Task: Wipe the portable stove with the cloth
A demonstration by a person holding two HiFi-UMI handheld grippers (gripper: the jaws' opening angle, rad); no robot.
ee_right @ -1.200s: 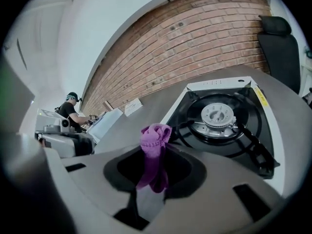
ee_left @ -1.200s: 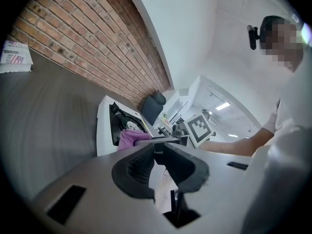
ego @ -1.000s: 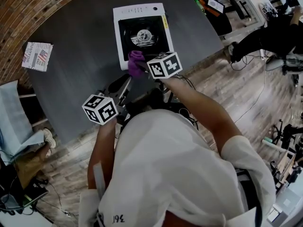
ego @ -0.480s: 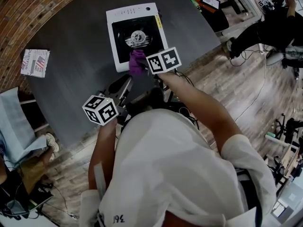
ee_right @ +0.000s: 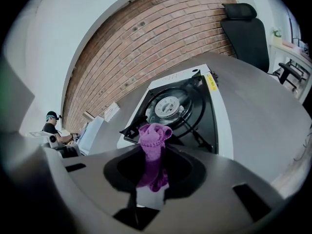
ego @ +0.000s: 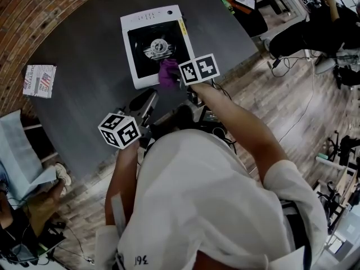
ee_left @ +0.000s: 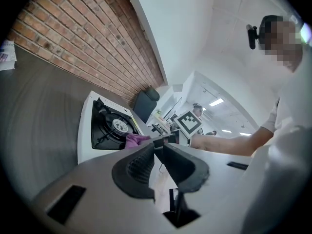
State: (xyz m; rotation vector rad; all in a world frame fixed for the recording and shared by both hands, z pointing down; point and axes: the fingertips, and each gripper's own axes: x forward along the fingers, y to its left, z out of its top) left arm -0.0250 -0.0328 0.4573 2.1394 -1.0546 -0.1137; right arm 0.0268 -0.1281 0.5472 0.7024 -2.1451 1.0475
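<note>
The portable stove (ego: 133, 55) is white with a black top and a round burner, and sits at the far side of the dark round table (ego: 84, 49). My right gripper (ego: 174, 76) is shut on a purple cloth (ego: 167, 71) over the stove's near right corner. In the right gripper view the cloth (ee_right: 154, 145) sticks up between the jaws, just short of the stove's (ee_right: 175, 108) black grate. My left gripper (ego: 144, 102) hovers lower over the table near the person's body, jaws shut on nothing. The left gripper view shows the stove (ee_left: 109, 128) and cloth (ee_left: 137, 139) ahead.
A printed paper packet (ego: 39, 81) lies at the table's left. A black office chair (ee_right: 243, 28) stands beyond the table by the brick wall (ee_right: 146, 38). A seated person (ego: 320, 32) and cables are on the wooden floor at the right.
My right gripper has carried the purple cloth a little farther in, from the stove's near edge onto its near right corner. The left gripper has stayed where it was.
</note>
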